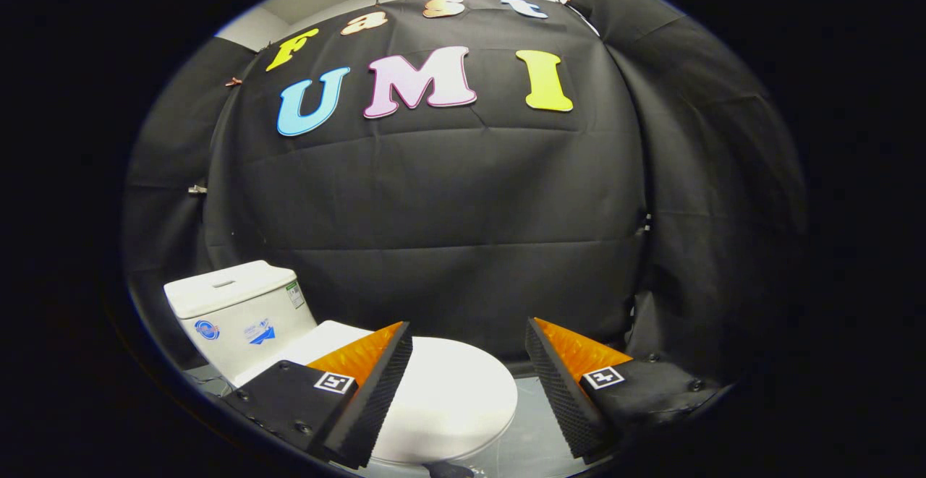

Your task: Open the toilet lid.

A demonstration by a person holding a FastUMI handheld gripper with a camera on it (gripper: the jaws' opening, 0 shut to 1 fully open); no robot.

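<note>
Toilet lid [448, 391] lies shut beneath the gripper [469, 340], fingers spread wide, holding nothing.

we see open room above the closed toilet lid [448, 398]; the tank [235, 312] blocks far left, the wall cloth [448, 210] closes behind.

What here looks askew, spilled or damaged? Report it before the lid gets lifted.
Nothing stands out. The white oval toilet lid lies flat and closed, the white rectangular cistern behind it has its cover seated, and the grey floor shows no spill. The gripper hovers open above the lid.
</note>
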